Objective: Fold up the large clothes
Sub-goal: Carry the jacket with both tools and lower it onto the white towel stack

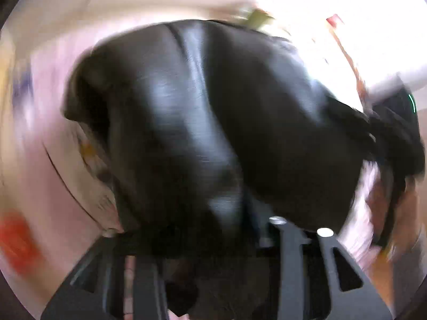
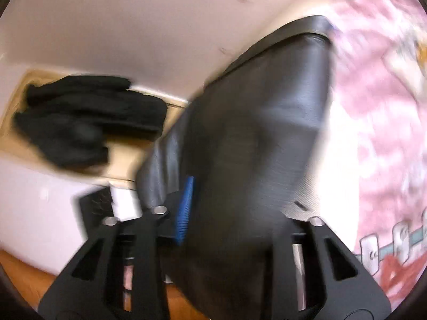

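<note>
Both grippers carried the black leather garment (image 1: 202, 122) above the pink patterned bedspread (image 2: 373, 112). Right gripper (image 2: 234, 224) pinched it; left gripper's (image 1: 213, 229) grip I couldn't tell. Everything blurred — slick leather could have slipped free, spoiling the fold.

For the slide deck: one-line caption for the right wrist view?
Right gripper jaws holding a black leather-look garment above pink patterned bedding, motion-blurred.

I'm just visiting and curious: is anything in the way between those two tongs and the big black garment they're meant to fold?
Nothing visible. The black leather-like garment already lies between the fingers of both the left tongs and the right tongs, with no other object between.
</note>
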{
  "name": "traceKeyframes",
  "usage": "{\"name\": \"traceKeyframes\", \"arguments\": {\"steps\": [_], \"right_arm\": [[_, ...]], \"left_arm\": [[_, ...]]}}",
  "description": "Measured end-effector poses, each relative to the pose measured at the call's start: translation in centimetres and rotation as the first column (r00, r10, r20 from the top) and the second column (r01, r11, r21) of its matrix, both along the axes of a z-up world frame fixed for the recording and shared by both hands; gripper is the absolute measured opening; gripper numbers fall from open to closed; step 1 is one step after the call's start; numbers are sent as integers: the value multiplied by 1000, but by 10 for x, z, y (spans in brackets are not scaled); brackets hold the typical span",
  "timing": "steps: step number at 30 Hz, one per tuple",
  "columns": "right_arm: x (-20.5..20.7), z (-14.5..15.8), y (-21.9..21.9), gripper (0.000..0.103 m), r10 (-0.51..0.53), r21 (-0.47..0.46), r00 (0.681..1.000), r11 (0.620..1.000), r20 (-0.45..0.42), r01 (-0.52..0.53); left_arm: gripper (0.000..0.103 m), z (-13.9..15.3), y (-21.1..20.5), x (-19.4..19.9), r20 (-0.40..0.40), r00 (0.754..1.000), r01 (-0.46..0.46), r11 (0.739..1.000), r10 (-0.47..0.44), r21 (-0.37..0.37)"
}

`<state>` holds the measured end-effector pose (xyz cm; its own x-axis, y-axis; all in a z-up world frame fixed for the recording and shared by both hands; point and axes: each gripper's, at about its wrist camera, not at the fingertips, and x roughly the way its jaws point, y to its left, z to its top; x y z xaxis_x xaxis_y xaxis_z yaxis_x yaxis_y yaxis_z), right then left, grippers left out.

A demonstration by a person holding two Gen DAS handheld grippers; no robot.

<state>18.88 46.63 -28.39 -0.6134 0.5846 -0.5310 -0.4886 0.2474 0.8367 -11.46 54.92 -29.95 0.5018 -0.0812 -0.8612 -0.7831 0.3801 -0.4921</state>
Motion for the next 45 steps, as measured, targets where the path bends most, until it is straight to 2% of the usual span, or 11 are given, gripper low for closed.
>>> {"name": "traceKeyframes", "arguments": {"steps": [3, 6, 15, 20, 24, 29, 33, 36, 40, 43, 45], "right_arm": [[-30, 31, 16, 29, 127, 9, 967, 991, 220, -132], [-52, 42, 22, 29, 233, -50, 891, 971, 389, -232], [-46, 39, 14, 29, 98, -69, 861, 995, 499, -73], [-49, 33, 8, 39, 23, -85, 818, 996, 575, 32], [-75, 87, -38, 39, -69, 122, 715, 992, 696, -23], [-142, 73, -66, 37, 102, 130, 742, 960, 663, -249], [-144, 23, -85, 3, 111, 38, 602, 972, 791, -230], [-125, 17, -93, 0, 75, 47, 650, 985, 756, -169], [-136, 9, -99, 0, 64, 28, 479, 983, 875, -183], [-118, 10, -102, 0, 9, 63, 584, 993, 812, -103], [-113, 12, -99, 0, 10, 58, 593, 994, 805, -97]], "left_arm": [[45, -28, 3, -51, 192, 969, -131, 984, 152, -118], [45, -24, -5, -57, 167, 980, -100, 992, 112, -78], [46, 13, -5, 19, -9, 991, 134, 962, -136, 238], [60, -5, 21, 33, 62, 992, 93, 978, -106, 188], [61, -23, 33, 11, 129, 992, -2, 995, -11, 96], [60, -28, 8, -2, 119, 993, -15, 997, 6, 79], [54, -11, -3, -3, 70, 997, 31, 996, -37, 86], [52, 7, -11, -6, 58, 996, 66, 991, -73, 112], [52, 38, -14, -16, 40, 992, 110, 983, -117, 144], [52, 62, -10, -24, 6, 989, 143, 973, -146, 182], [50, 78, -16, -32, -33, 985, 170, 962, -167, 215]]}}
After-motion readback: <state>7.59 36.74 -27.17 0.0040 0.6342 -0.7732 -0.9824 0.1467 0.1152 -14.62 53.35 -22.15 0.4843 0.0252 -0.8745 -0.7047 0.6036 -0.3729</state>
